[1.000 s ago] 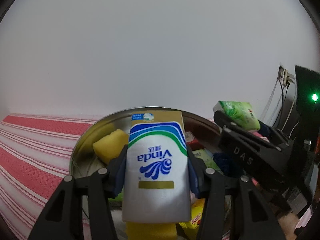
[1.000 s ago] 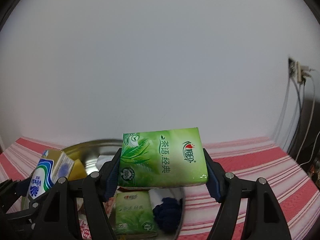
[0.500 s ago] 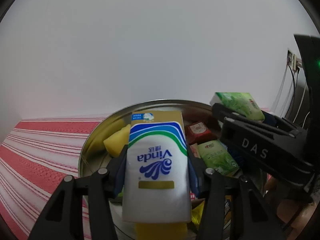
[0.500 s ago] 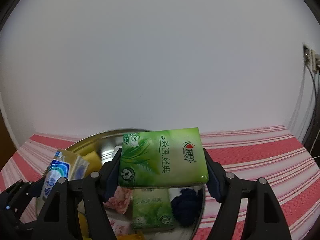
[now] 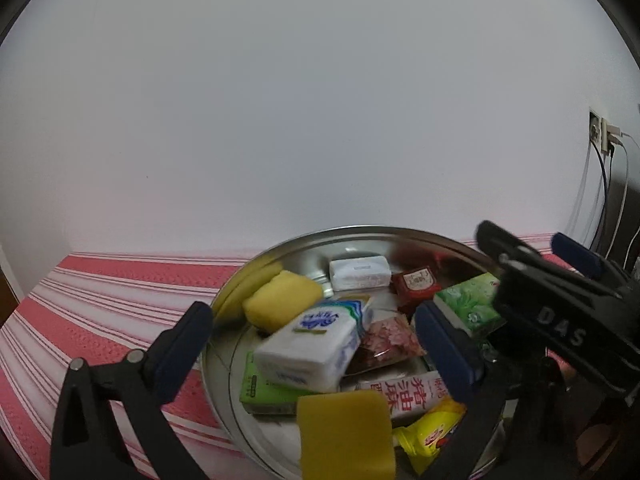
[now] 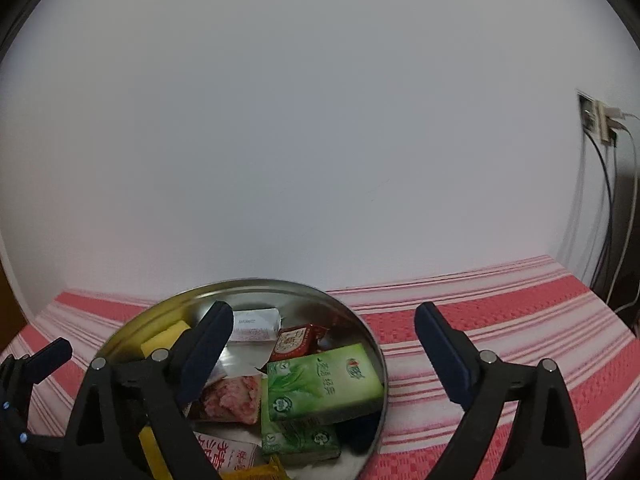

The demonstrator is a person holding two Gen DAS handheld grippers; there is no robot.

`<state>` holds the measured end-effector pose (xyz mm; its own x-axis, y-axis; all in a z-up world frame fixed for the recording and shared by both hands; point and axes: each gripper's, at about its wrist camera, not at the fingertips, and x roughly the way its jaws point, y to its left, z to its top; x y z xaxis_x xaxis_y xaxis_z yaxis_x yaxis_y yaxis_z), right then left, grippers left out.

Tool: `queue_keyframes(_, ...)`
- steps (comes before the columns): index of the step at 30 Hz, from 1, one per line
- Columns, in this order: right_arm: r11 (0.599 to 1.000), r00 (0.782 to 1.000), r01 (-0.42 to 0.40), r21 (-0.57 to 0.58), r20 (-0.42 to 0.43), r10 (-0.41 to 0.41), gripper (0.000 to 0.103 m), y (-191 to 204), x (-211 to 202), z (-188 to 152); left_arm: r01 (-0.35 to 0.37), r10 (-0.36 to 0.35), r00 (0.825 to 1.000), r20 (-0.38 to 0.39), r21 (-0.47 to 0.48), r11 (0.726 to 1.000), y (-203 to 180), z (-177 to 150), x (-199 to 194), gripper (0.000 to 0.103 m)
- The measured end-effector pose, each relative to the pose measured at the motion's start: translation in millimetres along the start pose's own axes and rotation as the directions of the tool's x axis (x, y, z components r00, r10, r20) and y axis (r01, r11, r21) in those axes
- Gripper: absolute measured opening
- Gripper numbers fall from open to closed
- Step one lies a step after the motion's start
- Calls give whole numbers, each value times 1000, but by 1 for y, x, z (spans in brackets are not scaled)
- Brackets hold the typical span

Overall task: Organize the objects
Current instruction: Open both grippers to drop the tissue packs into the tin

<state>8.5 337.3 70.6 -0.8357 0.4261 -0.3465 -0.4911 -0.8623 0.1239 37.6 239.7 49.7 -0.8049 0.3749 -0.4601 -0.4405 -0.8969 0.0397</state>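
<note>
A round metal basin (image 5: 240, 292) on the red-and-white striped cloth holds several packets. My left gripper (image 5: 312, 332) is open above it; the white and blue Vinda tissue pack (image 5: 312, 348) lies tilted on the pile between and below its fingers. My right gripper (image 6: 324, 340) is open above the basin's (image 6: 372, 344) right side; the green tissue pack (image 6: 324, 376) lies on the pile below it, on another green pack (image 6: 300, 438). The right gripper's body (image 5: 560, 320) shows at the right of the left wrist view.
The basin also holds yellow sponges (image 5: 280, 300), a red sachet (image 5: 414, 282), a white packet (image 5: 358, 274), a pink packet (image 5: 390, 338) and a yellow bag (image 5: 432, 436). The white wall stands just behind. A socket with cables (image 6: 600, 120) is at the right.
Both grippers have opened. The Vinda pack and the green tissue pack have dropped from the jaws onto the pile in the basin.
</note>
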Motion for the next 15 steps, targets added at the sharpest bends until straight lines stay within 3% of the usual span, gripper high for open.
queue_keyframes(8,988,991,81,128,93,-93,94,-16,-40,-9,-29,29,999,18,6,1000,14,-3,0,103)
queue_keyframes(15,982,990,116,152,64,-127,94,-15,-38,-32,-78,77,997,30,28,997,30,-18,-4,103)
